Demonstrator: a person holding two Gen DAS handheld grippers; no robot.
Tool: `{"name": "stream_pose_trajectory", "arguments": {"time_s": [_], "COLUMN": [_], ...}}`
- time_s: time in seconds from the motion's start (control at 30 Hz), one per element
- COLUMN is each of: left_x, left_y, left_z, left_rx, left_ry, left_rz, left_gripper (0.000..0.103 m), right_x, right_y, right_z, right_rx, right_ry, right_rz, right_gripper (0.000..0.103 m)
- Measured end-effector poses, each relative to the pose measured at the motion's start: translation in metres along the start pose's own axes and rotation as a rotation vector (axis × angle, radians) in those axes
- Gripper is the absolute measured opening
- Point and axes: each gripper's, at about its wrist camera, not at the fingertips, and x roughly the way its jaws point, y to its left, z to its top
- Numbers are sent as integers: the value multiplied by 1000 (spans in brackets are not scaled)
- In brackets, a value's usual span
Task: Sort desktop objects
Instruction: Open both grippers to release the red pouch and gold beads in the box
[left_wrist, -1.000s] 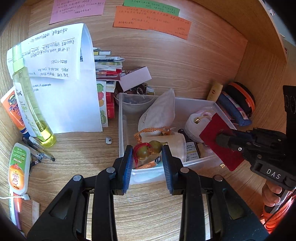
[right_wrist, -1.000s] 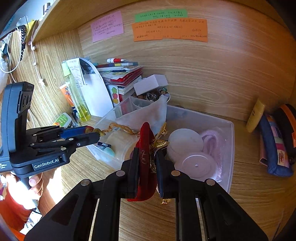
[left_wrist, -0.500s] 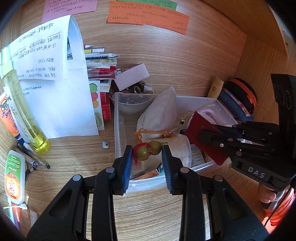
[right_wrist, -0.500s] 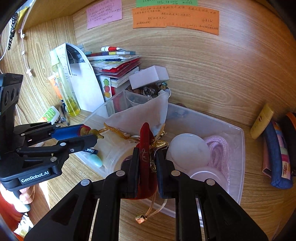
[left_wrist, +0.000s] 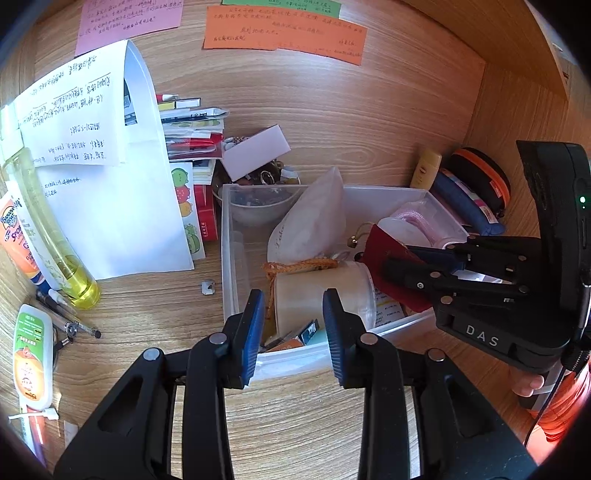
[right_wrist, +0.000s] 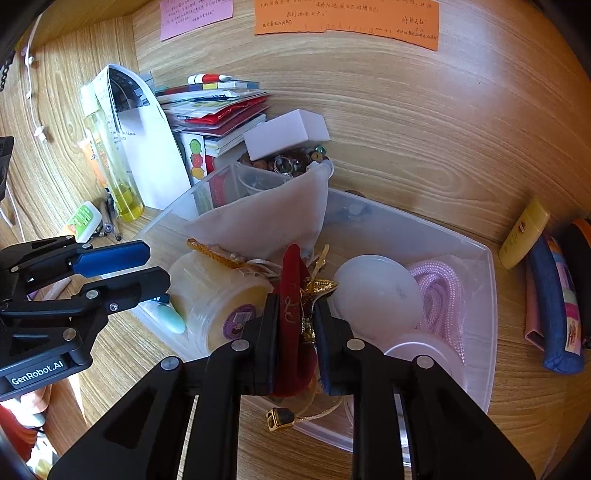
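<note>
Red velvet pouch (right_wrist: 291, 306) is clenched between the right gripper (right_wrist: 293, 314) jaws above the clear bin (right_wrist: 487, 295); left gripper (left_wrist: 291, 325) jaws are released. Its dangling gold cord (right_wrist: 321, 413) could be snagged on the rim.

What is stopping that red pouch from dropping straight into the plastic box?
Only the grip: the right gripper is shut on the red pouch, right over the clear box. Beneath it lie a tape roll and a white ball.

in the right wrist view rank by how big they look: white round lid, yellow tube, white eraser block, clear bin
Largest to smallest:
1. clear bin
2. white round lid
3. white eraser block
4. yellow tube
The block lies farther from the camera than the lid, so that pair is unsure.
</note>
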Motion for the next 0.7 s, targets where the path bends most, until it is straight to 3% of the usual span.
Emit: {"name": "stream_pose_trajectory", "arguments": {"time_s": [0.1,0.17,0.4,0.47,0.7], "left_x": [-4,-7,-19,-23,-40], "left_y": [-1,-3,-10,-12,-17], "left_z": [0,-1,-2,-3,-7], "left_rx": [2,9,28,28,37], "left_ry": [-5,-15,-37,-50,-102], "left_rz": [-10,-6,4,12,69], "left_gripper": [35,40,42,51,74], "right_x": [-5,-12,-38,-46,-64], "right_y": [1,2,10,12,15], "right_z": [1,0,-3,-4,-12], "right_rx": [-4,-5,-35,-45,-67], "right_ry": [-5,-17,-74,-93,-128], "right_rz": [-6,-12,-69,-92,-136], "right_gripper": [23,35,53,63,75]}}
